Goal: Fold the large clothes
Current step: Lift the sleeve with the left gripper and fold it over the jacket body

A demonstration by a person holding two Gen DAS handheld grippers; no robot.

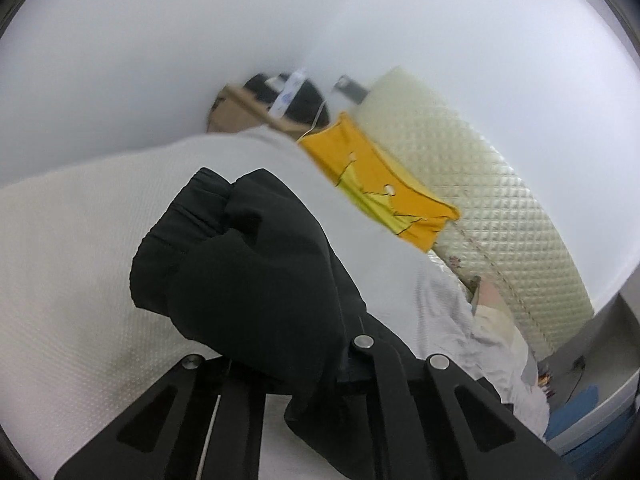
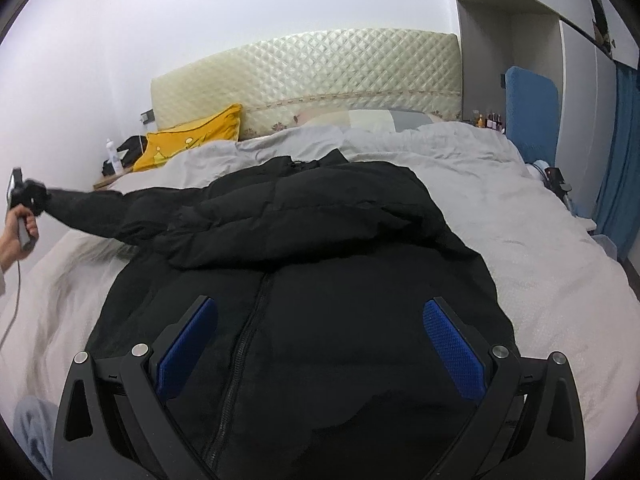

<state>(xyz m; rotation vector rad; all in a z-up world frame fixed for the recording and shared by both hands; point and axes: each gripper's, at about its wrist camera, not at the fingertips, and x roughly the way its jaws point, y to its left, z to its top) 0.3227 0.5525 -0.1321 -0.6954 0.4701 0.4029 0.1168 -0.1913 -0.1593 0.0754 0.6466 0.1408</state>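
Black jacket [image 2: 304, 280]: one; left gripper [image 1: 308, 364] clamps its sleeve [image 1: 240, 256], right gripper [image 2: 320, 344] gapes.

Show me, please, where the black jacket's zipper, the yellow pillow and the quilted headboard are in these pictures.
Black jacket's zipper [image 2: 249, 320]: right wrist view, on its middle stretch.
Yellow pillow [image 2: 192, 140]: right wrist view, on its front face.
Quilted headboard [image 2: 312, 68]: right wrist view, on its padded middle.
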